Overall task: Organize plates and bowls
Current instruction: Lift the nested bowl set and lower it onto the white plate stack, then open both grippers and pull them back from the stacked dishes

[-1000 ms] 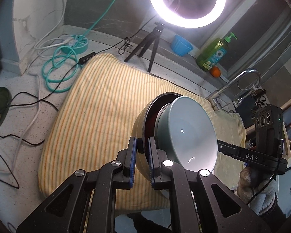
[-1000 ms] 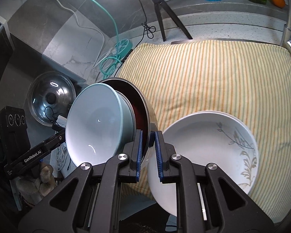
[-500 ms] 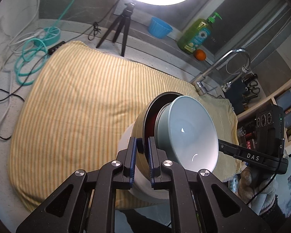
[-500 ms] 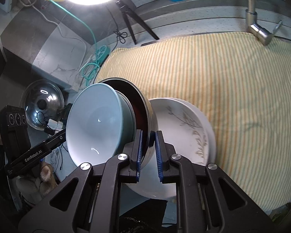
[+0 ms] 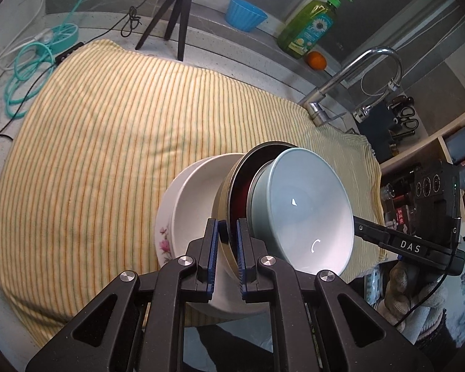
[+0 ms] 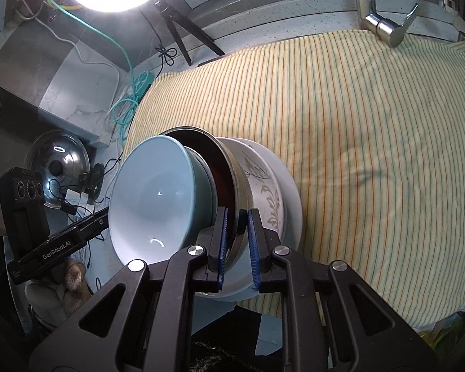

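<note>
Two grippers pinch one metal bowl's rim (image 5: 229, 198): left gripper (image 5: 225, 249) and right gripper (image 6: 237, 241), jaws pressed on it. Pale blue bowl (image 6: 155, 198) nests inside; both tilt just over the white floral bowl (image 5: 186, 204) on the striped cloth (image 5: 93, 139).
</note>
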A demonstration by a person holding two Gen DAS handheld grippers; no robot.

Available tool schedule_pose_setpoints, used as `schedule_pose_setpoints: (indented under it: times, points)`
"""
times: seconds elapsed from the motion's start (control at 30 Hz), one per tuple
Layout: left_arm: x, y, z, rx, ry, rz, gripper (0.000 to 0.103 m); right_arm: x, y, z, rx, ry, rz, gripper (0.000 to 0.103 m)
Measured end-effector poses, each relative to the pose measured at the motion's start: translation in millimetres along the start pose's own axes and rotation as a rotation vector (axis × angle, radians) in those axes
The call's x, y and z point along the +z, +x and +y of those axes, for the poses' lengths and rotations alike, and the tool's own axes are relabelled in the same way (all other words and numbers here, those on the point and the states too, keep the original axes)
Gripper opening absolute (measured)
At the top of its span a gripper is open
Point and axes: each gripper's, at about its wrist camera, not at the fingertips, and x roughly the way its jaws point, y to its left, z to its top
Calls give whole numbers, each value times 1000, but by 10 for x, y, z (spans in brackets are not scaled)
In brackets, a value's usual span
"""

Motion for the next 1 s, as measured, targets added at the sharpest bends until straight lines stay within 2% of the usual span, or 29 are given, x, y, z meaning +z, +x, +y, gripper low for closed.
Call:
schedule_pose_setpoints:
  times: [0.03,0.67,0.93,1.0]
  points:
    - [-6,7,-9,2,1,2,8,-4,2,0,0,1,0,15]
    - [-36,58,34,29,-5,19,8,-39,61,-21,5,-25,8,14]
    - [-62,4,40,39,2,3,12,-79,16,19,-30,-60,-18,15]
    - [-66,-26,57,40,2,-3,18,-91,-9,27,-37,-70,-25,16]
